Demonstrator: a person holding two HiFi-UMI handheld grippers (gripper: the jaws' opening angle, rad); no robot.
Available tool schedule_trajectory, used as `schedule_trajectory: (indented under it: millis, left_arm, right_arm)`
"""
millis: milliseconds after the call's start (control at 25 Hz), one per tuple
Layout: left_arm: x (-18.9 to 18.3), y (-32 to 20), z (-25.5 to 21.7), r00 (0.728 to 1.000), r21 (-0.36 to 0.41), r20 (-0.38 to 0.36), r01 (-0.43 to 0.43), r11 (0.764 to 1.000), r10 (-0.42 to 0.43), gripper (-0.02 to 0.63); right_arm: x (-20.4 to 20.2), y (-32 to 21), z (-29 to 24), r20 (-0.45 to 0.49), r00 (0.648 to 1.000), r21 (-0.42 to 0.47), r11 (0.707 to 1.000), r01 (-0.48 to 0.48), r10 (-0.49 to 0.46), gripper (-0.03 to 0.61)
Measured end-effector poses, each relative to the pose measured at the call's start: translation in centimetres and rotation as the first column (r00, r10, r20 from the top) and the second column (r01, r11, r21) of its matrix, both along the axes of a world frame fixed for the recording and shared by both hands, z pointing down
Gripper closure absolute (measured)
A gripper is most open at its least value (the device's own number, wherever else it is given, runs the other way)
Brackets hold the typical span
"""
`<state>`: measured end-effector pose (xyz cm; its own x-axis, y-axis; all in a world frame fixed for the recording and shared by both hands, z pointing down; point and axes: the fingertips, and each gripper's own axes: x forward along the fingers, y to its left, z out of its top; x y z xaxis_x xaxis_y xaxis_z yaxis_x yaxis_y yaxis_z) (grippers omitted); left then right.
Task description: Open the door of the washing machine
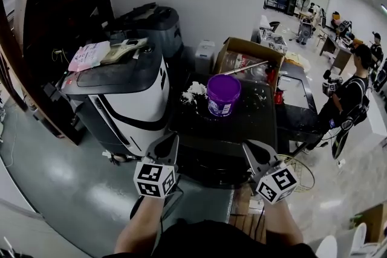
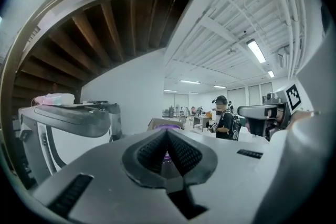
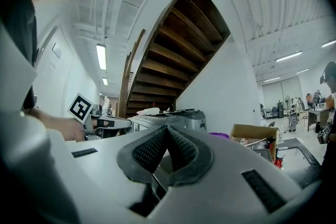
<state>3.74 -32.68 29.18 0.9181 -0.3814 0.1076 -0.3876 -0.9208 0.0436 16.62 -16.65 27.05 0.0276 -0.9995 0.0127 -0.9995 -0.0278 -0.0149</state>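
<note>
Glossy floor under boxy washing machine; left tool and right tool closed, empty.

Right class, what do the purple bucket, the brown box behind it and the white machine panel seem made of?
Purple bucket: likely plastic; smooth, evenly coloured, with a moulded rim.
Brown box: cardboard; matt, with open folded flaps.
White machine panel: probably glossy plastic or painted metal; the soft sheen fits either.

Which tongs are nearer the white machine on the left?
Left. The left tongs sit just right of the white machine; the right tongs sit further right, short of the purple bucket.
</note>
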Motion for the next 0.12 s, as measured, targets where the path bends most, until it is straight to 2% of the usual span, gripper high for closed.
schedule_trajectory:
  millis: [120]
  left_arm:
    - [0.19,0.09,0.17,1.000,-0.003,0.005,0.002,1.000,-0.002,0.595]
  right_arm:
    - [0.12,0.13,0.10,-0.005,1.000,0.000,1.000,0.012,-0.012,0.561]
